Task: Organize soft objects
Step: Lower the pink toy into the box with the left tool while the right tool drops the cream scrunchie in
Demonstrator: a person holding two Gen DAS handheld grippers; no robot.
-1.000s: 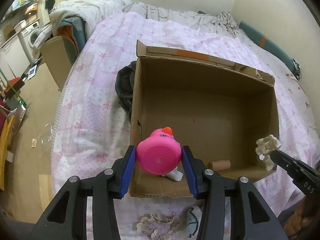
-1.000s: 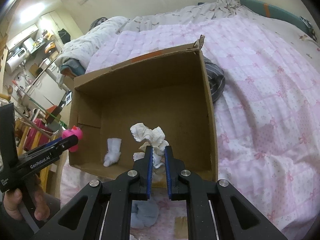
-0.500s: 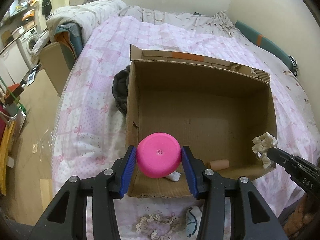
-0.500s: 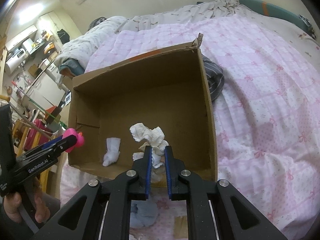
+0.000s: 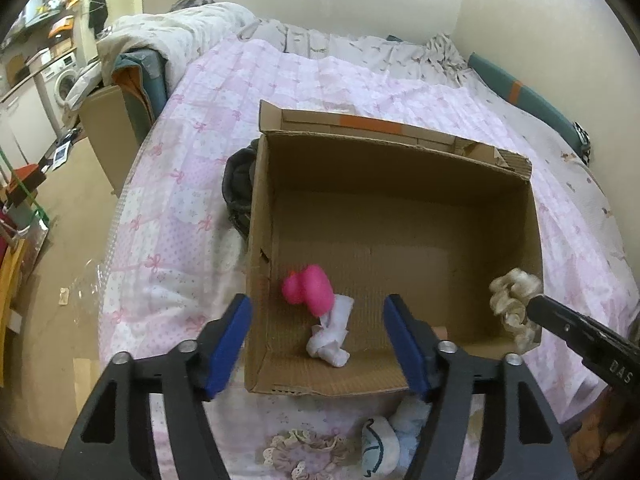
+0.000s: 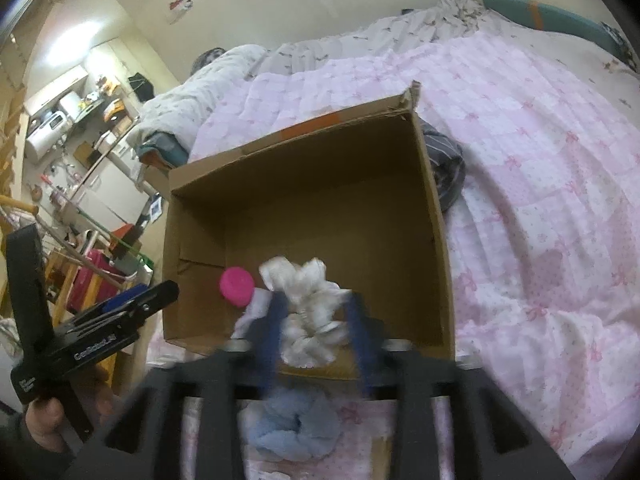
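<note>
Left wrist view is showing the left gripper [image 5: 316, 336] gaping wide and empty over the corrugated cardboard box [image 5: 400, 184], where a smooth rounded pink toy [image 5: 308, 290] is lying against a crumpled white sock [image 5: 332, 336], while the right gripper [image 6: 316, 344], jaws parted, is framing a frilly cream scrunchie [image 6: 312, 312].

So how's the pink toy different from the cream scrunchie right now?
The pink toy lies on the floor of the cardboard box, free of the open left gripper; the cream scrunchie sits between the right gripper's spread fingers, above the box's near edge. The toy is smooth and bright; the scrunchie is ruffled and pale. Both are small.
</note>
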